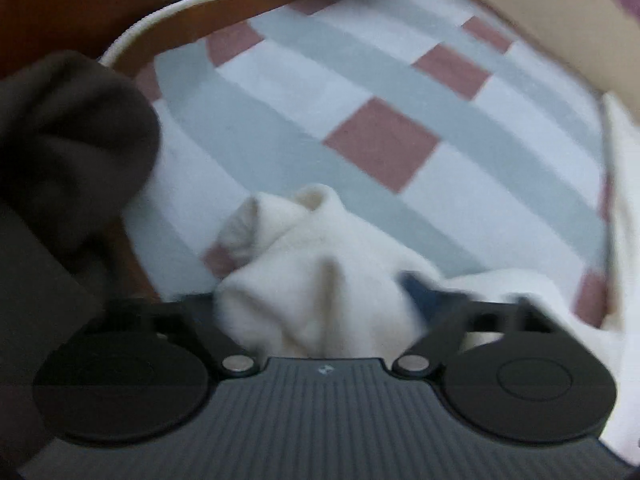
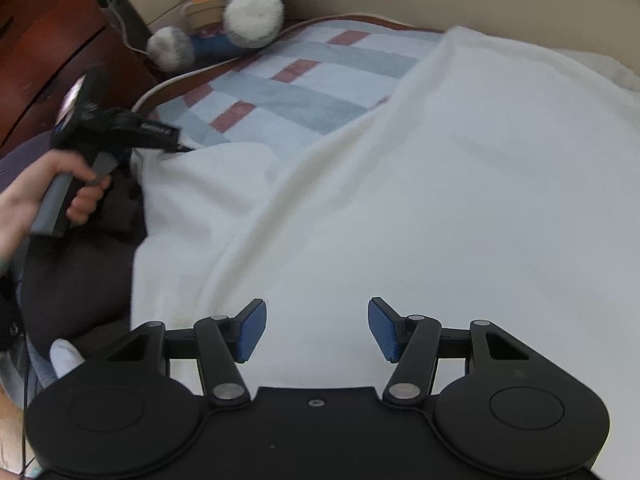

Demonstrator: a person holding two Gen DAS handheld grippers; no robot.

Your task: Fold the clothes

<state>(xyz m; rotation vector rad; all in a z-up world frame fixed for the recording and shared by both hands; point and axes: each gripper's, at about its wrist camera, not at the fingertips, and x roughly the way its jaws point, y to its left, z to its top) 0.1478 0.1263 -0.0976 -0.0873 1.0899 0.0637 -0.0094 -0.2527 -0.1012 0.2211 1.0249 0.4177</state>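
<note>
A big white fleece cloth (image 2: 420, 184) covers most of the right wrist picture, spread from the upper right down to the bottom. Under it lies a checked bed cover (image 2: 304, 92) with pale blue, grey and red squares, showing in the upper middle. A dark garment (image 2: 80, 276) sits at the lower left, touching the white cloth's edge. A stuffed bunny (image 2: 224, 12) sits at the top, near the upper left, by the edge of the cover.

The right gripper (image 2: 317, 330) is at the bottom middle, just over the white cloth. Its blue pads (image 2: 252, 330) stand wide apart with nothing between them.

At the left, a hand (image 2: 48, 188) holds the left gripper (image 2: 176, 145) by its handle. Its tip meets the corner of the white cloth.

In the left wrist picture, a bunched-up lump of the white cloth (image 1: 316, 280) sticks up between the left gripper's (image 1: 320, 320) arms at the bottom middle. It is pinching that cloth tight. The picture is blurry.
</note>
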